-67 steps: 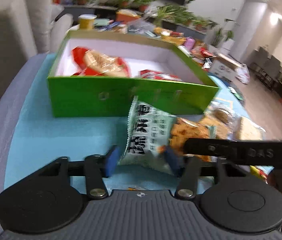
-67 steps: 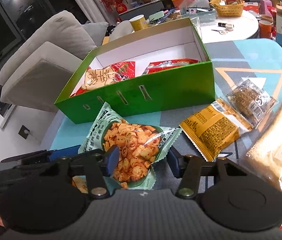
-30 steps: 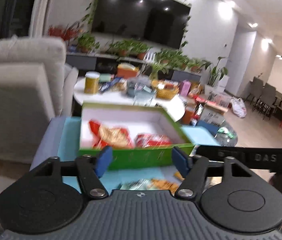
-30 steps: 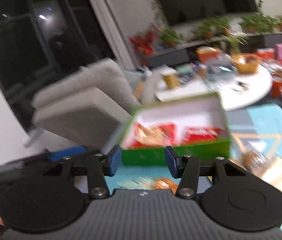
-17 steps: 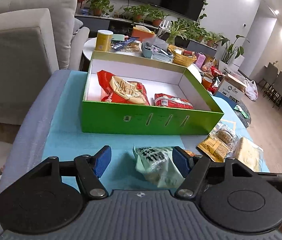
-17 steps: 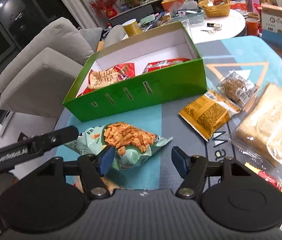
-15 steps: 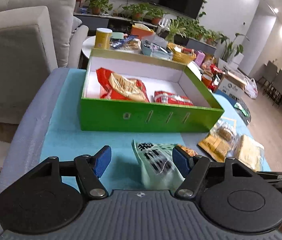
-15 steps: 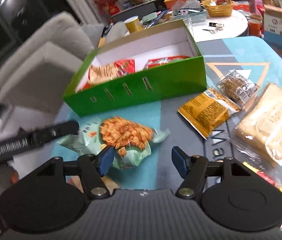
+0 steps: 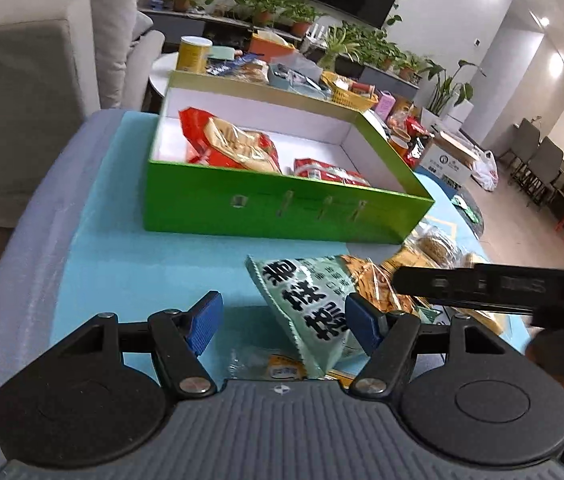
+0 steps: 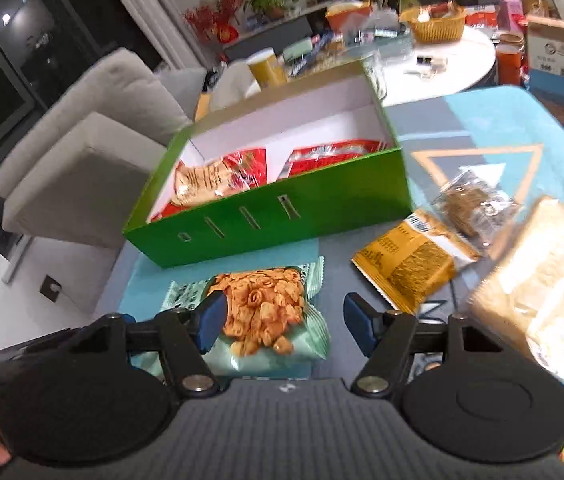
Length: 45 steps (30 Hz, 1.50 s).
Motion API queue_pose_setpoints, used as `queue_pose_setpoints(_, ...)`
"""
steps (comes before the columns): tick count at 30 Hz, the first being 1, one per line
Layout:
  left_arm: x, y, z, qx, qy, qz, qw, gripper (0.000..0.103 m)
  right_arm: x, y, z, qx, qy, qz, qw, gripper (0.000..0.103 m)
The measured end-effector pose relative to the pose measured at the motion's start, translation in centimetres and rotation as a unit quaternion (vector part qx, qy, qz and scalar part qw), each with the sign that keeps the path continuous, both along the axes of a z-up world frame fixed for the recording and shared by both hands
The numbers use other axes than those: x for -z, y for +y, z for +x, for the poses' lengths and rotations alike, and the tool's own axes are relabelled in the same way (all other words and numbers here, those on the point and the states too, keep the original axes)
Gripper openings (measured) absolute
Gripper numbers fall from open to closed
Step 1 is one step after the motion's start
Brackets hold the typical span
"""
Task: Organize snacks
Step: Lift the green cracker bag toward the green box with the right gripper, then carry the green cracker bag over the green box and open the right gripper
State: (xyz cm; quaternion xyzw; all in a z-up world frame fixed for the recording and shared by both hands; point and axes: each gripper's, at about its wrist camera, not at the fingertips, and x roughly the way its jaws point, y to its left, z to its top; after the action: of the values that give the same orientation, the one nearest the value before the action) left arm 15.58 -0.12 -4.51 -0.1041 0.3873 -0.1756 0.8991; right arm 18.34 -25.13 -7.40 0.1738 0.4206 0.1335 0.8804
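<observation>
Two tools hover low with their blue pads spread apart: the left tool [image 9: 284,322] and right tool [image 10: 284,322] both frame the pale green snack bag [image 10: 267,314], which lies on the blue surface [image 9: 129,268]. Just beyond it stands the green box [image 10: 282,216], holding red packets [image 9: 229,146]. Right of it lies an orange packet [image 10: 406,262].

Bright indoor light from ceiling spots at upper right of left wrist view; window at far left of right wrist view is dark. Fisheye bends edges. Motion blur smears bread pack [image 10: 542,268] at surface's right edge; soft shadow under green box [image 9: 282,216].
</observation>
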Motion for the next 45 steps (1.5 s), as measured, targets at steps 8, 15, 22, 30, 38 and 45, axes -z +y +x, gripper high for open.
queue_pose_setpoints(8, 2.0, -1.7, 1.4, 0.034, 0.028, -0.003, 0.999, 0.053, 1.8, 0.7, 0.7, -0.02, 0.035, 0.047, 0.998, 0.069)
queue_pose_setpoints(15, 1.5, -2.3, 1.1, 0.045, 0.009, 0.013, 0.9989, 0.045, 1.6, 0.9, 0.8, -0.02, 0.032, 0.056, 0.998, 0.068)
queue_pose_setpoints(22, -1.0, -2.6, 0.0, 0.047, -0.043, 0.035, 0.9974, 0.045, -0.9, 1.1, 0.2, -0.023, -0.007, 0.062, 0.998, 0.068)
queue_pose_setpoints(30, -5.8, -2.9, 0.7, 0.038, -0.114, 0.044, 0.9917, 0.045, -5.8, 1.3, 1.2, -0.018, -0.078, 0.073, 0.994, 0.067)
queue_pose_setpoints(38, -8.8, -2.5, 3.0, 0.021, -0.156, 0.043, 0.9866, 0.045, -8.5, 1.7, 3.8, -0.008, -0.117, 0.09, 0.989, 0.068)
queue_pose_setpoints(45, -9.7, -1.9, 5.9, 0.007, -0.175, 0.047, 0.9835, 0.045, -9.2, 2.4, 6.4, -0.007, -0.133, 0.098, 0.986, 0.068)
